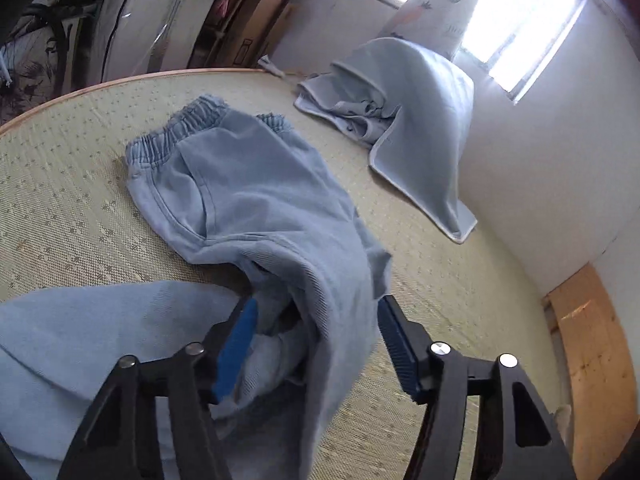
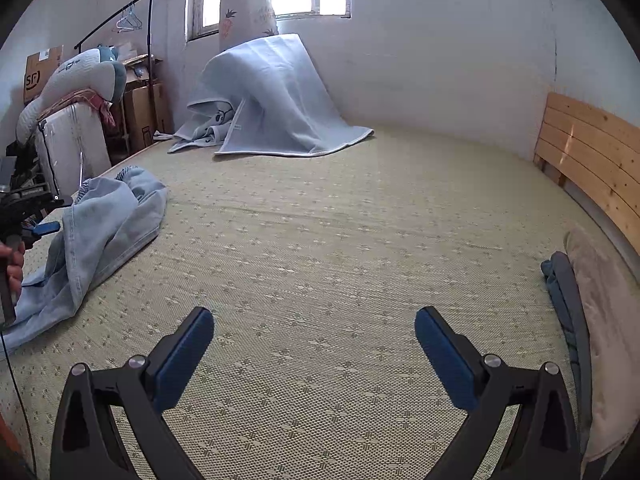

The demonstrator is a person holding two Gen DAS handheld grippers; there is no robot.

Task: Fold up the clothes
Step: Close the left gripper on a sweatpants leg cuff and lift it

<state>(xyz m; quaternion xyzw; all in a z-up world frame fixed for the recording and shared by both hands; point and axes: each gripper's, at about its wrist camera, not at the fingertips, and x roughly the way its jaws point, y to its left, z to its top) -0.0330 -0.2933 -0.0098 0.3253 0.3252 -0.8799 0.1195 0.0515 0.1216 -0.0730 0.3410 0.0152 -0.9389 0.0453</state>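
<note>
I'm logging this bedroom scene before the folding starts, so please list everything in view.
jeans: one, light blue, on the mat, a leg draped between the left fingers
mat: one, greenish woven, covering the bed
blanket: one, pale blue, heaped below the window
headboard: one, wooden, right edge
cardboard boxes: several, brown, beside the bed
left gripper: black, blue pads, open around denim
right gripper: black, blue pads, open, empty

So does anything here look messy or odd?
The jeans lie twisted on the mat, one leg bunched between the open left gripper. A blanket slumps against the wall. The right gripper holds nothing.
</note>
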